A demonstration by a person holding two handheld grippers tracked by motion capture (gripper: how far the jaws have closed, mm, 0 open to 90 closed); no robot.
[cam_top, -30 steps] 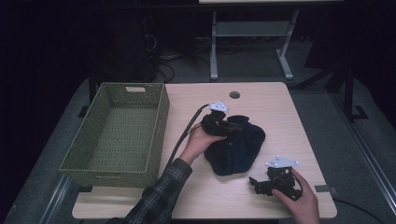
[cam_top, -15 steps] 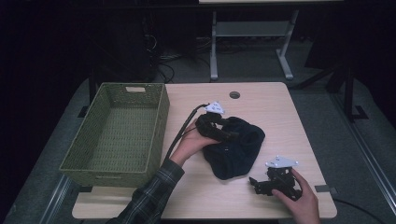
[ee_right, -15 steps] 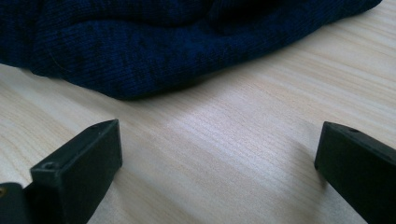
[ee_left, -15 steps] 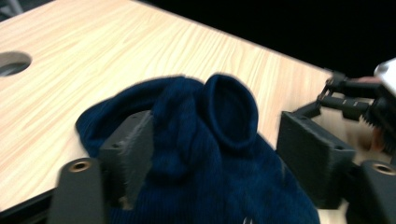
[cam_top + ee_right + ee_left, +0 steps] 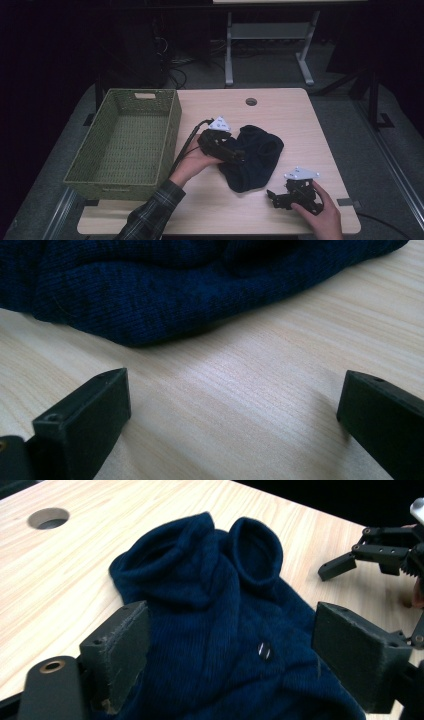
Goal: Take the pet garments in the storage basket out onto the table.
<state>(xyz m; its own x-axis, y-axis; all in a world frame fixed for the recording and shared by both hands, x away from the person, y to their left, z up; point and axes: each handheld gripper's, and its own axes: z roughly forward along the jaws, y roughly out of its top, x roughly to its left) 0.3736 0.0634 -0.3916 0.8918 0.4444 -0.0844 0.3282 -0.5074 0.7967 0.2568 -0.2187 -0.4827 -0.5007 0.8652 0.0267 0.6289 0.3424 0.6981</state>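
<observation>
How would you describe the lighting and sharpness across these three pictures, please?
High view: the table is evenly lit, the room behind nearly black. Left gripper view: the dark blue sweater shows crisp ribbing, its folds sink into shadow. Right gripper view: the black jaws at the bottom edge look soft, and a pale sheen lies on the wood between them.

The sweater [image 5: 252, 157] is dark navy blue with a fine ribbed knit, and it has one small black button [image 5: 264, 650]. The desk [image 5: 280, 107] is light wood with a pale grain. The basket [image 5: 172, 120] is woven and olive green. Both tongs are black. The sleeve [image 5: 150, 215] has a dark plaid pattern.
</observation>
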